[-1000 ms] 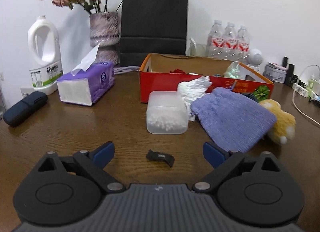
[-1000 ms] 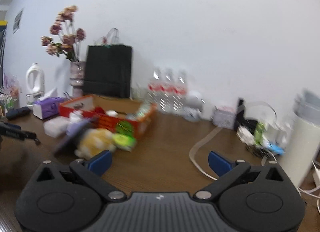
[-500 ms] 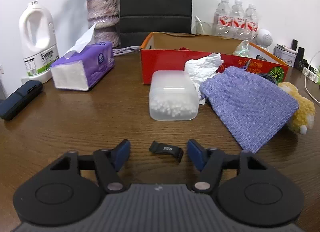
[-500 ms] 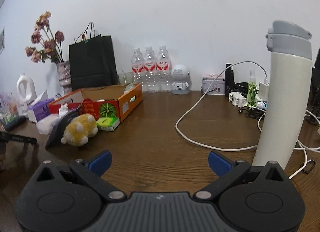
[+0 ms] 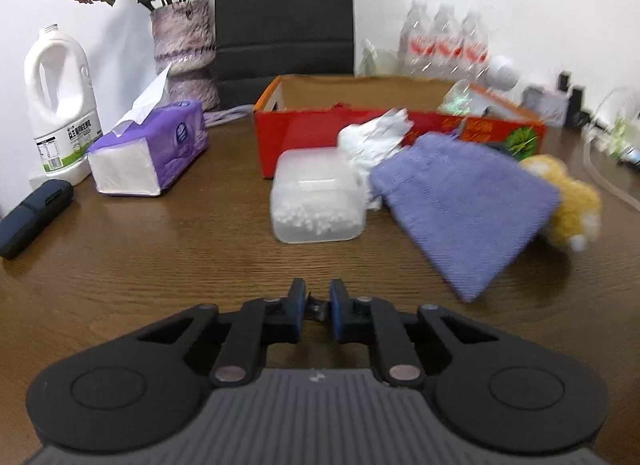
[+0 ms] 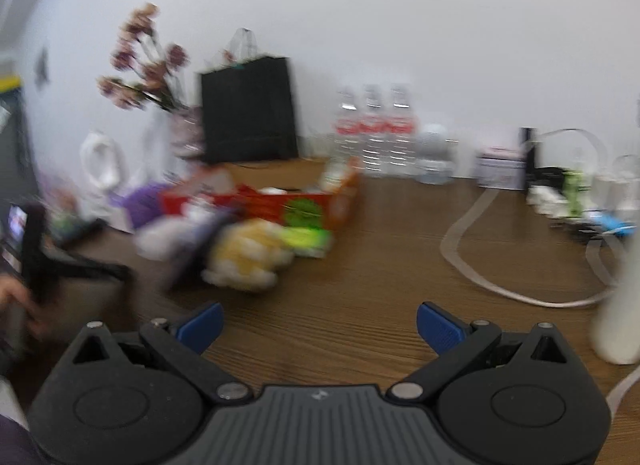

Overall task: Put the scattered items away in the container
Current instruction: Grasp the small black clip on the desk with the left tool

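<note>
My left gripper (image 5: 317,303) is shut on a small black clip (image 5: 316,305), held just above the wooden table. Ahead stands the red cardboard box (image 5: 312,133), open at the top. In front of it lie a clear plastic box of cotton swabs (image 5: 318,201), a crumpled white tissue (image 5: 374,137), a purple cloth pouch (image 5: 468,201) and a yellow plush toy (image 5: 572,205). My right gripper (image 6: 318,325) is open and empty over the table, right of the box (image 6: 304,205). The plush toy (image 6: 248,253) and a green packet (image 6: 308,241) show blurred there.
A purple tissue pack (image 5: 148,149), a white jug (image 5: 60,105), a dark case (image 5: 34,217), a vase of dried flowers (image 5: 184,49) and a black paper bag (image 5: 284,17) stand at the back left. Water bottles (image 6: 374,133), a white cable (image 6: 500,285) and a white flask (image 6: 624,305) stand on the right.
My left gripper has closed on the black clip and lifted it slightly. The right gripper has swung left, blurring its view; the flask has moved to the right edge.
</note>
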The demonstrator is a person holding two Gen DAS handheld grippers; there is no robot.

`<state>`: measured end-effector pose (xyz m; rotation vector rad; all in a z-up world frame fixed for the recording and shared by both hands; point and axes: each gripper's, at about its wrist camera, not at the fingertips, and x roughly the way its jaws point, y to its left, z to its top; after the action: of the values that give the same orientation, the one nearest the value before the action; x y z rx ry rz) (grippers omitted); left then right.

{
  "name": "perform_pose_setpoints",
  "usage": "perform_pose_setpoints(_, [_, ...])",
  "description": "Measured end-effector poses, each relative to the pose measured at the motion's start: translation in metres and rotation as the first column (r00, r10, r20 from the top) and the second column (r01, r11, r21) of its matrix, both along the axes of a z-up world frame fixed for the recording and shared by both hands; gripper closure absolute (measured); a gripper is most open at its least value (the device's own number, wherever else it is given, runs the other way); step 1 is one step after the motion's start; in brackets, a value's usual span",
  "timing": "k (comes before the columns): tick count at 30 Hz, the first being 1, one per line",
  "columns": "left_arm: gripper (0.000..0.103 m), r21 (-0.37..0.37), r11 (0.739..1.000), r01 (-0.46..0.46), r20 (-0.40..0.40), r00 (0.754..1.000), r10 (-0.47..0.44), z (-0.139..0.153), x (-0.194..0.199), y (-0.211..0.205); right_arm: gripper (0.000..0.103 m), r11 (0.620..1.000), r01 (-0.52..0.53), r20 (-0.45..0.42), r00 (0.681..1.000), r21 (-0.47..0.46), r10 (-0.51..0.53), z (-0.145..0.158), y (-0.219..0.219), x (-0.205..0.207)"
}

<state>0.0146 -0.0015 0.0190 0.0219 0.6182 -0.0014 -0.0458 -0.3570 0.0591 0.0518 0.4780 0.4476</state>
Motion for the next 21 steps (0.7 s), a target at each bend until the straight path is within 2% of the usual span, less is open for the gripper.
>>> perform_pose_setpoints(4, [0.093,-0.063,0.997,0.034,0.023,0.999,-0.033,0.006,-0.021,-0.001,0.0,0.994,-0.09,-0.015,0.996,0.068,0.092,0.002,0.052,0.002])
perform_pose_setpoints(6, [0.094,-0.093,0.995,0.043,0.042,0.998,-0.039,0.009,-0.033,0.0,0.0,0.991,-0.111,-0.017,0.994,0.071,0.112,0.0,0.073,0.003])
perform_pose_setpoints(10, [0.094,-0.131,0.989,0.062,0.072,0.996,-0.053,0.014,-0.05,0.008,0.0,0.999,-0.023,-0.047,0.999,-0.037,0.021,-0.009,0.109,0.01])
perform_pose_setpoints(14, [0.094,-0.138,0.987,0.076,0.087,0.994,-0.065,0.017,-0.054,0.013,0.005,0.993,0.03,-0.025,0.999,-0.114,-0.033,-0.016,0.13,0.024])
perform_pose_setpoints(19, [0.094,-0.135,0.989,0.063,0.088,0.995,-0.052,0.016,-0.049,0.015,0.007,0.975,0.128,-0.002,0.991,-0.181,-0.13,-0.021,0.147,0.075])
perform_pose_setpoints(20, [0.094,-0.128,0.99,0.059,0.085,0.995,-0.048,0.016,-0.047,0.015,0.009,0.971,0.141,-0.019,0.989,-0.192,-0.147,-0.025,0.149,0.087])
perform_pose_setpoints(21, [0.094,-0.123,0.991,0.059,0.089,0.995,-0.048,0.016,-0.048,0.014,0.023,0.97,0.144,-0.049,0.987,-0.198,-0.156,-0.03,0.15,0.099])
